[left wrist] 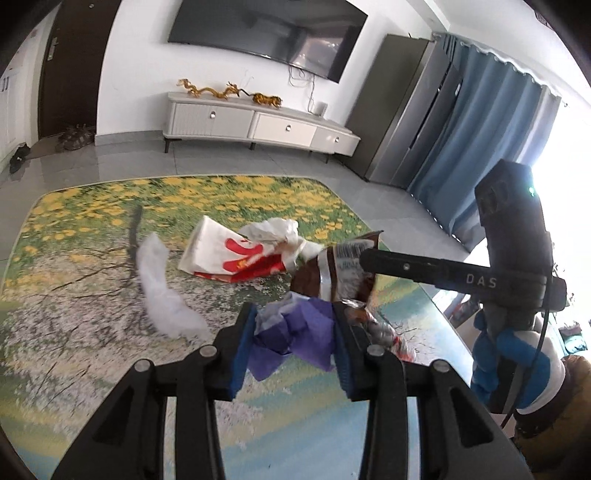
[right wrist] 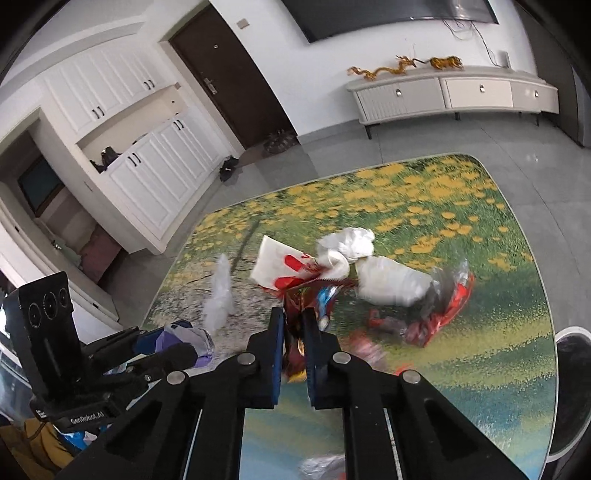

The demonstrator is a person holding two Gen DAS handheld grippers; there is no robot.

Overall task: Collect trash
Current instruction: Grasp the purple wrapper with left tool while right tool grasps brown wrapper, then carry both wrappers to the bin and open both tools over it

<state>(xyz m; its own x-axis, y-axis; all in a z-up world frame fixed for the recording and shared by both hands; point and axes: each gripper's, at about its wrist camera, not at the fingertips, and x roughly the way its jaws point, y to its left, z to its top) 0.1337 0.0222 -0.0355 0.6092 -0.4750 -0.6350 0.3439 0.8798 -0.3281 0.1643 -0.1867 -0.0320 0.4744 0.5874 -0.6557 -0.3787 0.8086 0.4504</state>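
Left gripper (left wrist: 295,332) pinches crumpled purple paper (left wrist: 291,332); right gripper (right wrist: 293,332) clamps brown snack wrapper (right wrist: 295,306). Tissues (right wrist: 221,291), red-white bag (right wrist: 280,267), red wrapper (right wrist: 439,314) remain on tabletop (right wrist: 480,369).

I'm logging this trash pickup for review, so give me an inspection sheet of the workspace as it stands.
Surface: table with flower-meadow print cover, trash spread across its middle.
Job's things: crumpled purple paper; brown foil snack wrapper; white-and-red paper bag; crumpled white tissue; white plastic scrap; red foil wrapper.
Clutter: nothing seen.
Grippers: left claw shut on the purple paper; right claw shut on the brown wrapper.
Cables: black cable on the right claw's handle.
Surroundings: white TV cabinet, wall television, blue curtain, black bin.
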